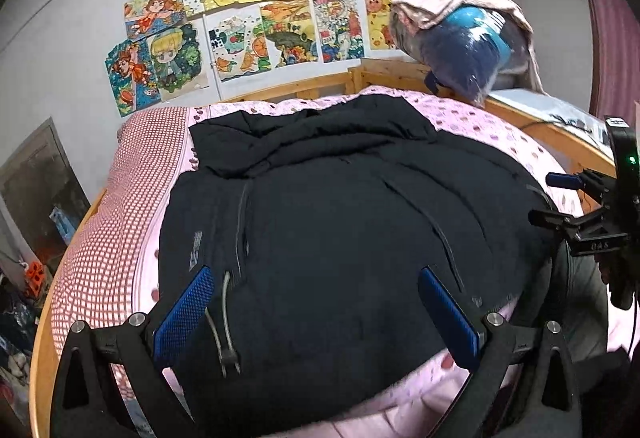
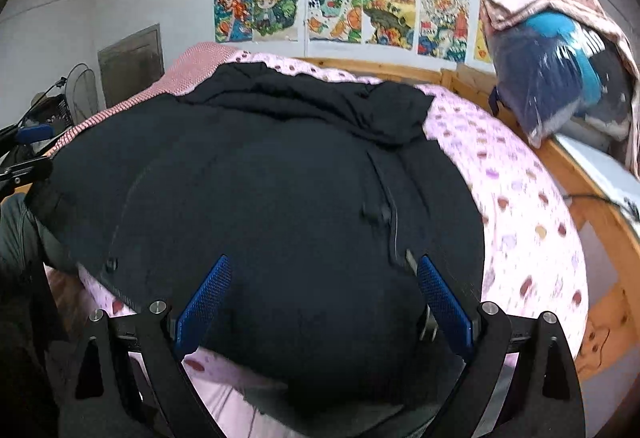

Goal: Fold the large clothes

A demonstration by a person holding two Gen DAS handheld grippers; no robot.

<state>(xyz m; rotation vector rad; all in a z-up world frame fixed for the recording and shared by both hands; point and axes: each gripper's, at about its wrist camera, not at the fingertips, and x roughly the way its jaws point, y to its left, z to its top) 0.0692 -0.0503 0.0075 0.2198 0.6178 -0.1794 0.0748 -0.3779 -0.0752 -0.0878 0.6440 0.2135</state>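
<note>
Black jacket [image 1: 328, 222] lies spread on the bed [image 1: 480, 126]. My left gripper [image 1: 316, 314] and right gripper [image 2: 322, 302] hover over its near hem, fingers apart, holding nothing. Judged step: pre-grasp; next, I pinch the hem corners.

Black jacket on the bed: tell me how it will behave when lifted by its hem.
The black jacket looks padded and creased, so it will probably sag limply. It covers much of the bed, so likely bulky. Its drawcord may dangle.
</note>
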